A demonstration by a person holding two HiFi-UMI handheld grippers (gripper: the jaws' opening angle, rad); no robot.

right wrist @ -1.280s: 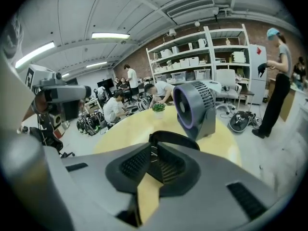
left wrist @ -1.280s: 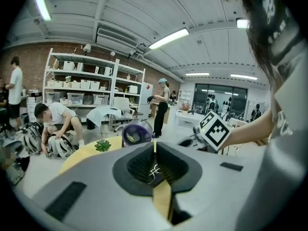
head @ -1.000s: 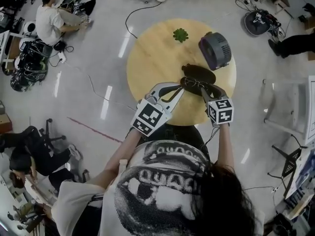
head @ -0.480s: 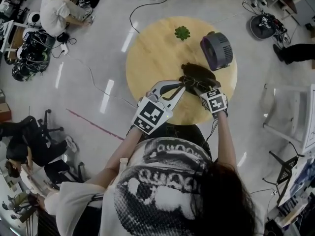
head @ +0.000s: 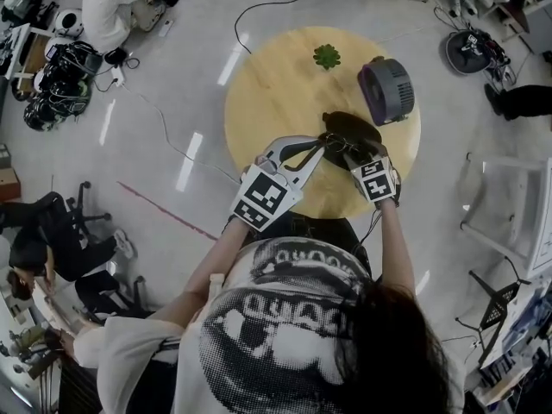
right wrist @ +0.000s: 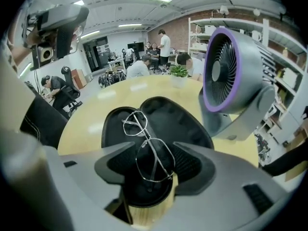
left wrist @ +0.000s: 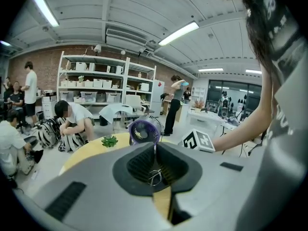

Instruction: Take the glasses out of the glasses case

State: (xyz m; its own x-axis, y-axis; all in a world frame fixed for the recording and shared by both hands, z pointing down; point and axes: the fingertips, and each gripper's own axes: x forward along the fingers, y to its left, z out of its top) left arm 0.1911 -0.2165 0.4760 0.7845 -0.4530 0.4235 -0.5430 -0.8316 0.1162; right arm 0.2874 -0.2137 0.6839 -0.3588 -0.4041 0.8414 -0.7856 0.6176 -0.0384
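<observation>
An open black glasses case (head: 354, 128) (right wrist: 168, 114) lies on the round wooden table (head: 276, 102). Thin metal-framed glasses (right wrist: 144, 137) (head: 345, 147) rest in it. My right gripper (right wrist: 151, 153) (head: 356, 154) points steeply down over the case's near end. Its jaws have just been closing, and they stand open around the near lens without pressing it. My left gripper (head: 321, 143) (left wrist: 155, 150) reaches to the case's left edge. Its pads meet at the tips. A thin bit of wire shows low between them, and I cannot make out what it is.
A grey fan with a purple rim (head: 388, 89) (right wrist: 236, 66) stands just right of the case. A small green plant (head: 326, 56) sits at the table's far side. People, chairs and cables are on the floor around the table.
My right gripper has sunk toward the case and rolled, so its marker cube now sits closer to the glasses. The left gripper has kept its place.
</observation>
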